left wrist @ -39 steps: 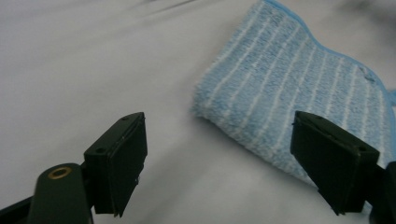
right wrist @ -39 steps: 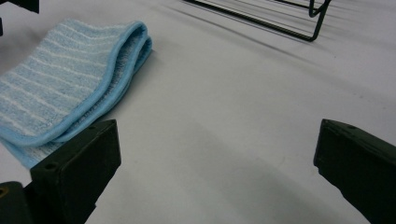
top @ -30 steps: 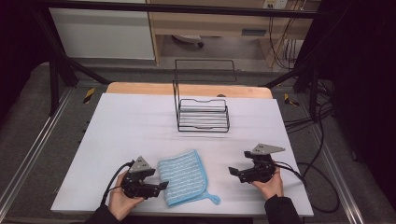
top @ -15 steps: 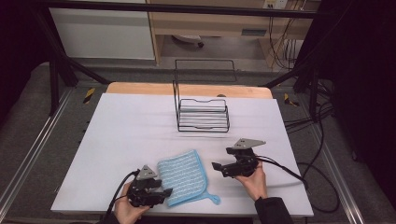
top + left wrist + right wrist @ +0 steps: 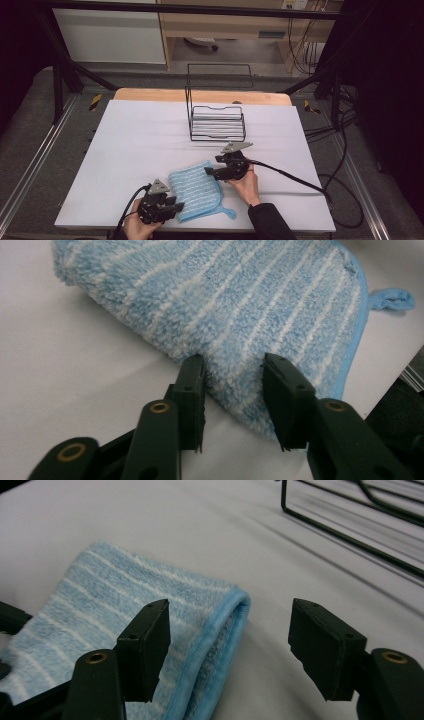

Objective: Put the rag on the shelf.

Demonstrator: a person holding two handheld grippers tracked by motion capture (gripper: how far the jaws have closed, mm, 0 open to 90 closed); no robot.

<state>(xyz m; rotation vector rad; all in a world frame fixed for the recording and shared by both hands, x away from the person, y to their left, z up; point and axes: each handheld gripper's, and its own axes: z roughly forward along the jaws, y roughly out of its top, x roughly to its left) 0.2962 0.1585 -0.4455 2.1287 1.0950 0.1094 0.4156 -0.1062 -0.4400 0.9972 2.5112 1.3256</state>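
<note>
Cloth (image 5: 196,189), blue with white stripes, lies flat on the white surface (image 5: 145,145), near edge, between the two grippers; left gripper (image 5: 176,206) sits at its near-left edge, right gripper (image 5: 208,171) at its far-right corner.

Left gripper view: jaws have just been closing and now straddle a raised fold of the cloth (image 5: 240,305), pads touching the pile on both sides, pinching it; the hanging loop (image 5: 395,297) shows at the cloth's far corner.

Right gripper view: jaws have just been closing but stand spread, the hemmed cloth (image 5: 150,630) corner between them, neither pad pressing on it; part of the rack (image 5: 360,515) shows behind.

High view: wire rack (image 5: 217,125) stands upright past the cloth, well apart from it, nothing in it; cables trail from both grippers.
</note>
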